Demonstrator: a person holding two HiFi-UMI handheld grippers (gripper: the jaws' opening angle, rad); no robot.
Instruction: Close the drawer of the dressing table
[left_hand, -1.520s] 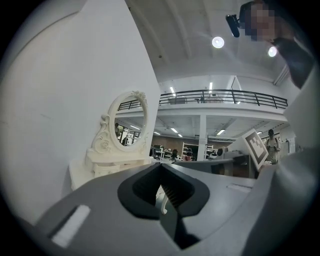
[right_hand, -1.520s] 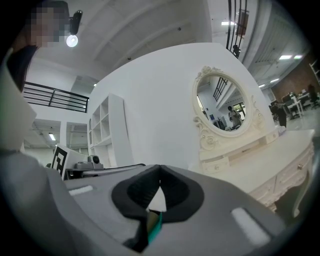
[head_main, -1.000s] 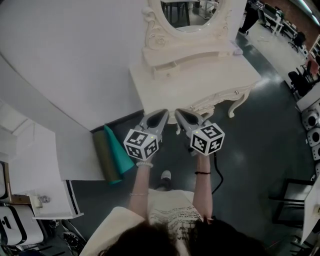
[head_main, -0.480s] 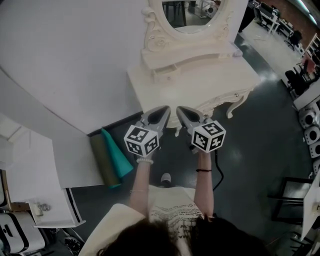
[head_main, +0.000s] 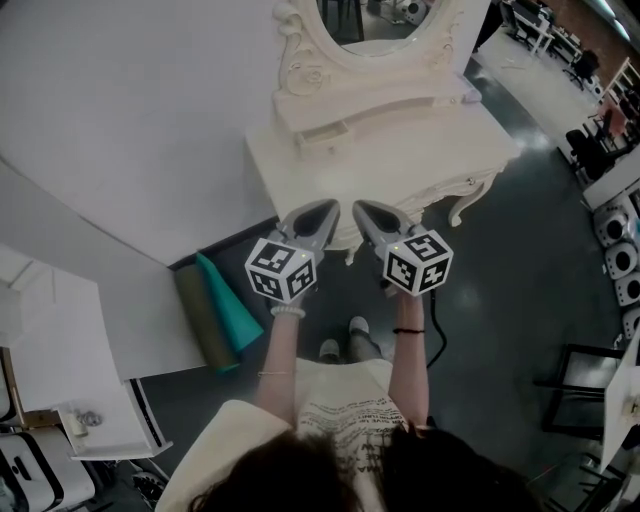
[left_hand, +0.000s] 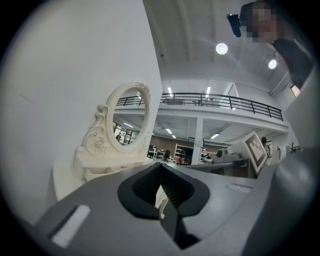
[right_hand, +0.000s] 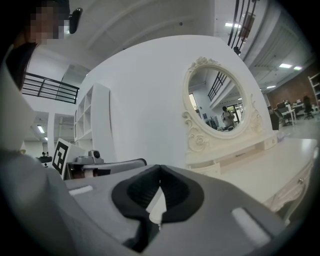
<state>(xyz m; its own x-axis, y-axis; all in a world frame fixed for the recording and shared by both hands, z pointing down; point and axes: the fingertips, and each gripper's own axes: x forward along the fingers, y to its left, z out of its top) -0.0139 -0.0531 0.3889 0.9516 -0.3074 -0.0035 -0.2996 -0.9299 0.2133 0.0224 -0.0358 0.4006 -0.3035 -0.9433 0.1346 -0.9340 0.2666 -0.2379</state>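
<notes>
Zero progress visible: drawer (head_main: 323, 132) ajar at counter's (head_main: 400, 165) back left; left gripper (head_main: 326, 207) and right gripper (head_main: 362, 207) both clamped together, empty, near front edge.

Pretty bright, even light from ceiling lamps (left_hand: 221, 48) (some floor (head_main: 528, 140) glare in head view); gripper views fisheye-warped, black corners.
</notes>
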